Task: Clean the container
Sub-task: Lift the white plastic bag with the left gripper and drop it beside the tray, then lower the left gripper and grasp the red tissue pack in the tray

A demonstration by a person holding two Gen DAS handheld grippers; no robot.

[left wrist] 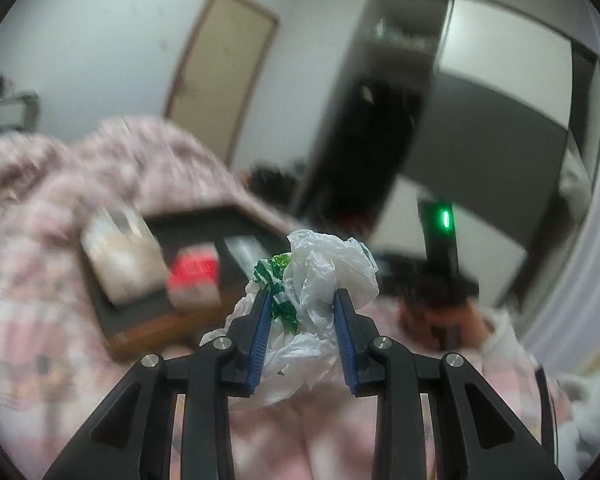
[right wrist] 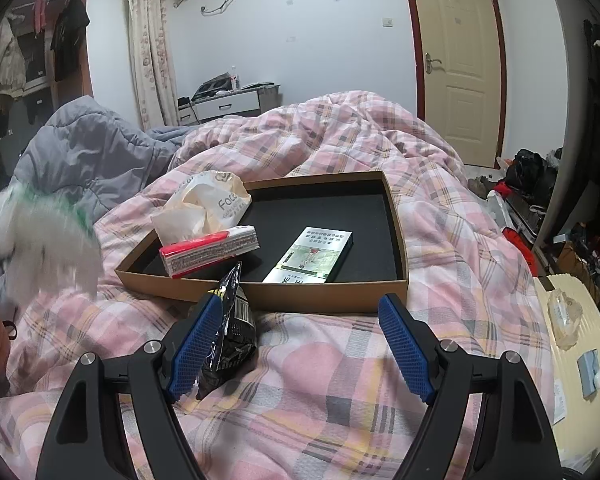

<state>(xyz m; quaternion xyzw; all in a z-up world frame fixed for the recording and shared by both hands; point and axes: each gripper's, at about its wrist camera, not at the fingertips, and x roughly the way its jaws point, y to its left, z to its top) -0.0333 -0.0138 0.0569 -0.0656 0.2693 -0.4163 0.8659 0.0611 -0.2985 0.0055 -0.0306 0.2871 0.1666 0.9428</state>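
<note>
On my left wrist camera, the left gripper [left wrist: 302, 300] is clamped on a crumpled white plastic bag [left wrist: 324, 272] with green print, lifted above the pink plaid quilt [left wrist: 40, 240]; the cardboard tray [left wrist: 140, 332] behind is badly blurred. My right wrist camera shows the tray [right wrist: 324, 296] sharply, holding a tissue pack [right wrist: 210, 200], a red-edged packet [right wrist: 208, 250] and a flat box [right wrist: 312, 258]. The right gripper [right wrist: 300, 308] has its jaws wide apart, and a black wrapper [right wrist: 232, 332] lies against its left finger on the quilt.

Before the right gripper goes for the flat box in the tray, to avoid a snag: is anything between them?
Yes. A black wrapper leans against the right gripper's left pad, and the tray's near wall stands before the flat box.
</note>
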